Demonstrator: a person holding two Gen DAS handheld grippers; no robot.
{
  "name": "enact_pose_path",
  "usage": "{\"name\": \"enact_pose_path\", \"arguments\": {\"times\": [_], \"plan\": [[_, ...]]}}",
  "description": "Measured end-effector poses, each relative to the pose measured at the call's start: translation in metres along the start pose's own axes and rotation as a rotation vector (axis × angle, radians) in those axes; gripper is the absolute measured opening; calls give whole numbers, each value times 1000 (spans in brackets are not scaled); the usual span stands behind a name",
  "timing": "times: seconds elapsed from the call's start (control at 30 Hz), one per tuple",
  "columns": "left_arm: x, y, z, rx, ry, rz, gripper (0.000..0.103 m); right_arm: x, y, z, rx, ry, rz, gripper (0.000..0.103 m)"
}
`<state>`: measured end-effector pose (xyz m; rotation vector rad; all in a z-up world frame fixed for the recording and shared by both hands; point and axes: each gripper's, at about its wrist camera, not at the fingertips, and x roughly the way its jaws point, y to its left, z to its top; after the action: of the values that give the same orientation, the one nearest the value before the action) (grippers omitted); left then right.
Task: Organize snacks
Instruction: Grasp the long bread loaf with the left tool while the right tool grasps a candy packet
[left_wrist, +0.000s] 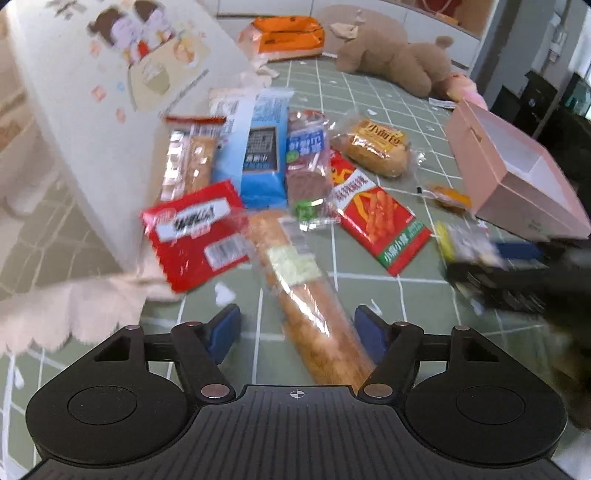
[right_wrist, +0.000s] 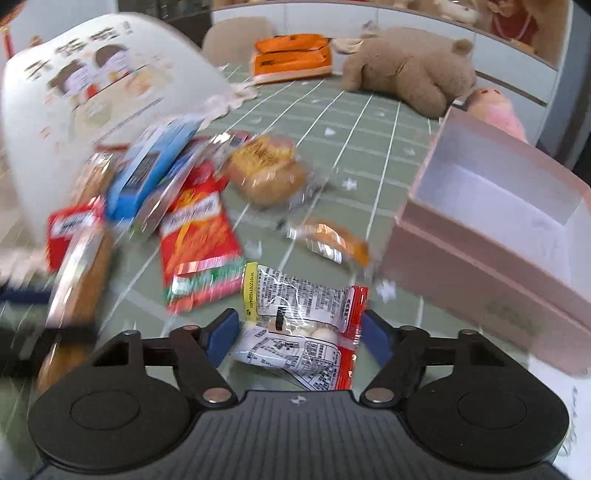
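Left tool (left_wrist: 297, 317): jaws at a middling width, angled down over the bench (left_wrist: 369, 92), which is covered in a green cloth with a white grid. A long bread loaf in a clear wrapper (left_wrist: 295, 280) lies lengthwise between the pads. Its near end sits right against the right-hand pad, while bare cloth shows between it and the left-hand pad, so it is straddled, not gripped. Right tool (right_wrist: 299, 321): jaws at a similar width, both pads meeting the edges of a clear snack packet (right_wrist: 299, 291) with a yellow end and a red end, printed side up and pale round pieces inside. The packet is sharp while everything behind it is smeared, so I read it as gripped. The rest of the snacks form a loose heap beyond the left tool: a red packet (left_wrist: 195, 236) touching the loaf's far end, a blue packet (left_wrist: 260, 155) behind it, a red-and-green stick-snack bag (left_wrist: 376, 218) to the right, and a wrapped bun (left_wrist: 376, 151) further back. A small orange packet (left_wrist: 448, 197) lies alone, near the pink box (right_wrist: 461, 273). The box stands open just right of the right tool, its white interior holding nothing visible. A white illustrated bag (left_wrist: 92, 110) leans at the left. At the far end of the bench lie a brown plush toy (left_wrist: 391, 59) and an orange pack (left_wrist: 288, 35).
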<state>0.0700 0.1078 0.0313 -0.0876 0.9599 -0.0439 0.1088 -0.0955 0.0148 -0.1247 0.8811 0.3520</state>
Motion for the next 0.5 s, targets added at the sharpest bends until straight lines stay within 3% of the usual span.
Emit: {"name": "enact_pose_path", "arguments": {"times": [0.07,0.1,0.17,0.27,0.37,0.43,0.5], "plan": [[2,-13,2,58,-11,14,47,-20,-12,-17,11,14,-2,53],[1,-20,3,84,-8,14,41,-30,-18,-24,23,20,-2,47],[-6,-37,1,134,-10,-43,31,-58,-35,-39,53,18,6,46],[-28,-70,-10,238,-37,-106,31,-92,-57,-55,52,-16,-30,45],[-55,-101,-11,281,-62,-193,31,-117,-74,-70,52,-55,-52,34],[-76,-120,4,285,-108,-248,31,-126,-82,-76,66,-67,-62,17],[-97,-138,28,296,-195,-294,31,-138,-92,-82,89,-74,-48,17]]}}
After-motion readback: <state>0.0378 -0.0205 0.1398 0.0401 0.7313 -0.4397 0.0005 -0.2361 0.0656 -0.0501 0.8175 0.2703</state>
